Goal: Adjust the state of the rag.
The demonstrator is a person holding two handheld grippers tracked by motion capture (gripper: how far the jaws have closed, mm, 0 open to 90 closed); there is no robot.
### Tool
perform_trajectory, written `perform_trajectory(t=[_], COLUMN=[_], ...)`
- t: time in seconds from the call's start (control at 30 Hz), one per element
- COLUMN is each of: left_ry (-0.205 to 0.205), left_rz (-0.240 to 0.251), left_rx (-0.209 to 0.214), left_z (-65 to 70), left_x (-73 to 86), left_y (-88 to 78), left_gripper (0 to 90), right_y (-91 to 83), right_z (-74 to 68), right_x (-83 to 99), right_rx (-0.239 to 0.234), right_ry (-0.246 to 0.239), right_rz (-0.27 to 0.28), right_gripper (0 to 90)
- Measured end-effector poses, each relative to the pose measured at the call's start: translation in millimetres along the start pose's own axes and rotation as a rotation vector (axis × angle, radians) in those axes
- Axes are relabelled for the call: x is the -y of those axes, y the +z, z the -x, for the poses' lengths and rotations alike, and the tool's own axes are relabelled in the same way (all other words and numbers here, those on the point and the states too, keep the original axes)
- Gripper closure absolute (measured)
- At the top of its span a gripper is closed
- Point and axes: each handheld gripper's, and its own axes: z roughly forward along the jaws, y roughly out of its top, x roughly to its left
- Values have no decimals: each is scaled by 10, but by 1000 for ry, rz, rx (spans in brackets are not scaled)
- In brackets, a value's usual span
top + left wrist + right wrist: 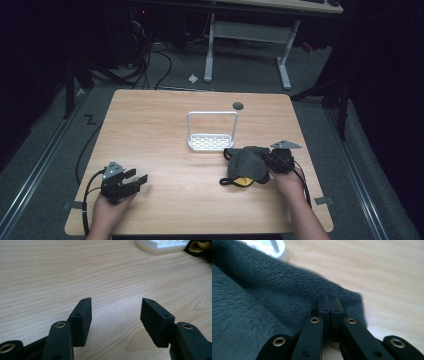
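Jaws pressed together on a fold of dark grey fleece mark the right hand-held gripper (329, 298) at this moment; the right gripper view shows the two black pads meeting with the plush edge of the grey cloth (262, 302) pinched between them. From the high view, that right hand-held gripper (272, 162) sits at the right edge of the cloth (247, 162), which lies bunched on the tabletop (165, 115) toward its right side, with a patch of yellow (243, 181) showing at its near edge and a black trim or strap curling around it. Just beyond the cloth, touching or almost touching its far edge, stands a small white rack (211, 131) with a perforated base and a tall looped handle; its base appears blurred at the upper left of the right gripper view and at the top right of the left gripper view (162, 245).

Well apart from all this, at the near left corner of the tabletop, the left hand-held gripper (136, 181) rests low in the person's left hand (107, 210), its jaws spread wide with bare wood grain between them, as the left gripper view confirms (115, 315). A grey three-cornered plate rides on top of each tool.

Beyond the tabletop, grey carpet, loose cables and the white legs of another desk (247, 37) recede into shadow.
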Motion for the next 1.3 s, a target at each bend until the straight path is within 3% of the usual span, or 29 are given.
perform_trajectory(t=[0.23, 0.47, 0.93, 1.2, 1.3], left_ry=[2, 10, 28, 55, 65], left_rz=[-6, -5, 0, -3, -5], left_rx=[6, 14, 39, 66, 83], left_z=[7, 52, 143, 274, 339], left_x=[9, -5, -23, -44, -52], left_y=[3, 16, 18, 41, 55], left_gripper=[431, 432, 432, 430, 429], right_y=[39, -25, -109, -78, -57], right_z=[-87, -267, -774, -1154, -1236], right_x=[111, 194, 302, 273, 256], right_rx=[-12, -33, -132, -211, -224], right_ry=[-28, -71, -153, -223, -242], right_rz=[-17, -8, 2, 0, 2], right_gripper=[900, 900, 900, 900, 900])
